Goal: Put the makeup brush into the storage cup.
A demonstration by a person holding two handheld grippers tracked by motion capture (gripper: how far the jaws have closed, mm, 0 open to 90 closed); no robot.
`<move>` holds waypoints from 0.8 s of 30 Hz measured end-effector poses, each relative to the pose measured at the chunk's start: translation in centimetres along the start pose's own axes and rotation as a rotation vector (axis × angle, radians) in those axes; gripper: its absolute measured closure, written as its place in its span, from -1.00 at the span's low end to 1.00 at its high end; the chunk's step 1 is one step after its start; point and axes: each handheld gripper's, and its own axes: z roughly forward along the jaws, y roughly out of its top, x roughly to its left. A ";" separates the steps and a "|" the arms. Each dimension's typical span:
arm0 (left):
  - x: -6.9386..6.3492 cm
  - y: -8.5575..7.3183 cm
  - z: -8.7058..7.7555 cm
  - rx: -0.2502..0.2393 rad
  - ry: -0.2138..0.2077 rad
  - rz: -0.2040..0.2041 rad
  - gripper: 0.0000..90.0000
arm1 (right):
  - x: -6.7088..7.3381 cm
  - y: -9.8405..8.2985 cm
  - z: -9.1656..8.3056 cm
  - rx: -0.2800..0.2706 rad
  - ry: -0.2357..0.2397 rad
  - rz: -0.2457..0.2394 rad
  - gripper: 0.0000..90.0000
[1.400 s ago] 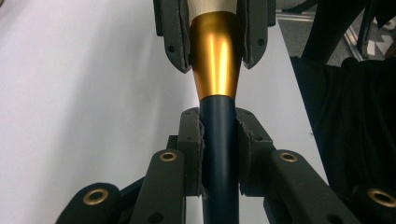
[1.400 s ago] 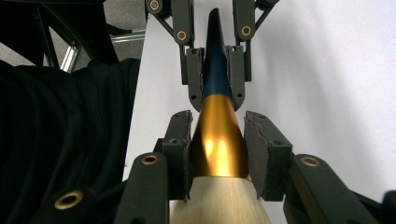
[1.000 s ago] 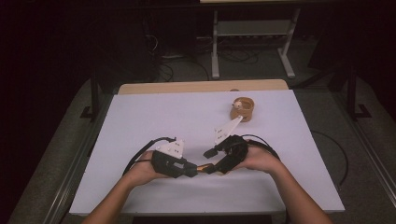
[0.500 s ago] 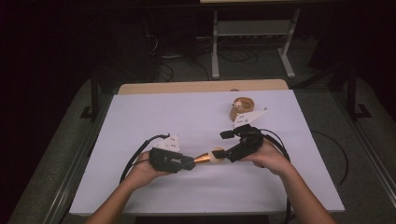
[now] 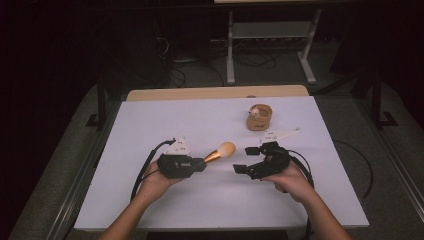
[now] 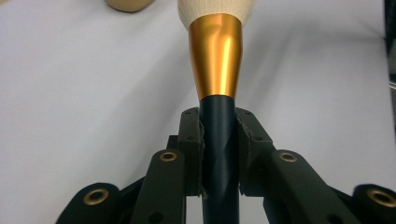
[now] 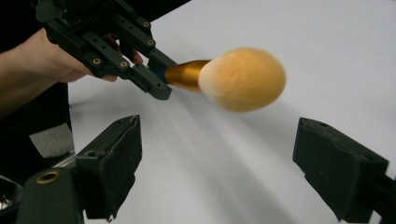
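Observation:
A makeup brush (image 5: 220,152) with a dark handle, a gold ferrule (image 6: 215,56) and a fluffy tan head (image 7: 243,78) hangs level just above the white table. My left gripper (image 5: 200,163) is shut on the handle, its pads (image 6: 246,140) pressing both sides. The head points toward my right gripper (image 5: 242,159), a short way to its right. The right gripper's jaws have just been opening and now stand wide (image 7: 215,154), with nothing between them; the brush head floats just beyond the pads (image 7: 119,158).
A small round wooden holder (image 5: 259,118) with something pale inside stands at the back right of the white table (image 5: 165,120). Black cables trail from both grippers across the table. Dark floor and a metal stand lie beyond the far edge.
The right gripper has drawn back to the right, away from the brush head, and its jaws stand wider. The left gripper has kept still with the brush.

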 end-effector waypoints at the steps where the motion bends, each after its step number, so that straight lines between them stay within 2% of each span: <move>1: 0.0 0.0 0.0 -0.005 0.008 -0.007 0.66 | 0.1 0.0 0.1 -0.004 -0.006 -0.002 -0.67; 4: -0.1 0.1 -0.1 -0.014 0.036 -0.026 0.66 | 0.5 0.1 0.1 -0.022 -0.025 0.004 -0.66; 8: -0.3 0.0 -0.1 -0.027 0.076 -0.038 0.66 | 0.5 0.4 0.3 -0.060 -0.039 0.041 -0.65; 11: -0.3 -0.1 0.1 -0.033 0.092 -0.043 0.66 | 0.5 0.4 0.4 -0.093 -0.035 0.055 -0.56; 19: -0.2 -0.7 0.3 -0.070 0.080 -0.084 0.66 | 0.6 -0.4 1.2 -0.123 -0.042 0.102 -0.38; 24: -0.4 -0.6 0.5 -0.077 0.078 -0.084 0.65 | 0.8 -1.0 2.1 -0.093 -0.007 0.115 -0.20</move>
